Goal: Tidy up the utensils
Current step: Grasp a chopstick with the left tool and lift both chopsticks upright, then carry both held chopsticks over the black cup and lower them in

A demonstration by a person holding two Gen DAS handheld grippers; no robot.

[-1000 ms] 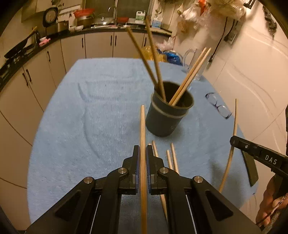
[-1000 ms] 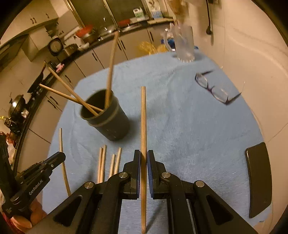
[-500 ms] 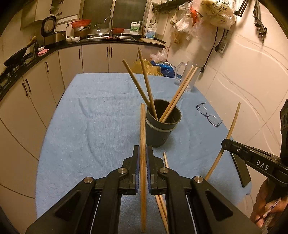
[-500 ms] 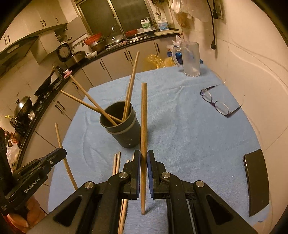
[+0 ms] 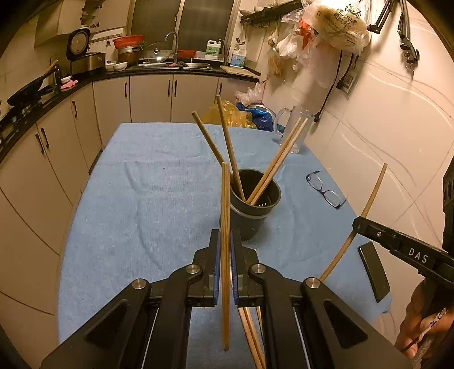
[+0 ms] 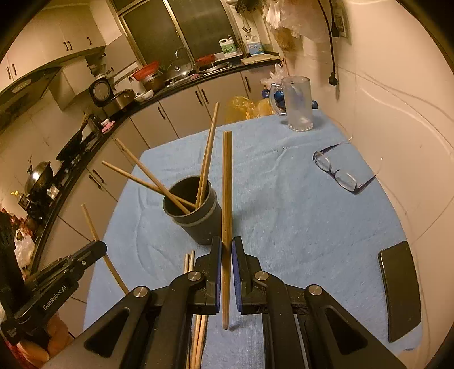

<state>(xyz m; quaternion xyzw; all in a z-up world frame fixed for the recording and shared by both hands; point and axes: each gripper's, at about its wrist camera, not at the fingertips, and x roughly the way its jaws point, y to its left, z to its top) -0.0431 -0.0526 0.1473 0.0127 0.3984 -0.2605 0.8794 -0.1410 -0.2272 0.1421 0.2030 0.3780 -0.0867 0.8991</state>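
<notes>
A kitchen under warm, dim light. The table (image 5: 159, 181) is covered with a blue terry cloth. Behind it, cream cabinets (image 5: 153, 96) with dark handles run along a curved black countertop (image 5: 136, 69) carrying a sink with a tall faucet (image 5: 173, 42), a rice cooker (image 5: 82, 51), a red basin (image 5: 128, 39) and detergent bottles (image 5: 211, 49). A dark window (image 5: 181, 20) sits above. The pale tiled wall (image 5: 383, 119) on the right holds hanging plastic bags (image 5: 326, 28) and a plugged-in cord (image 5: 330, 85).

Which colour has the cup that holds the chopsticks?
Dark grey cup with a lighter band below its rim; the right wrist view shows it best.
</notes>
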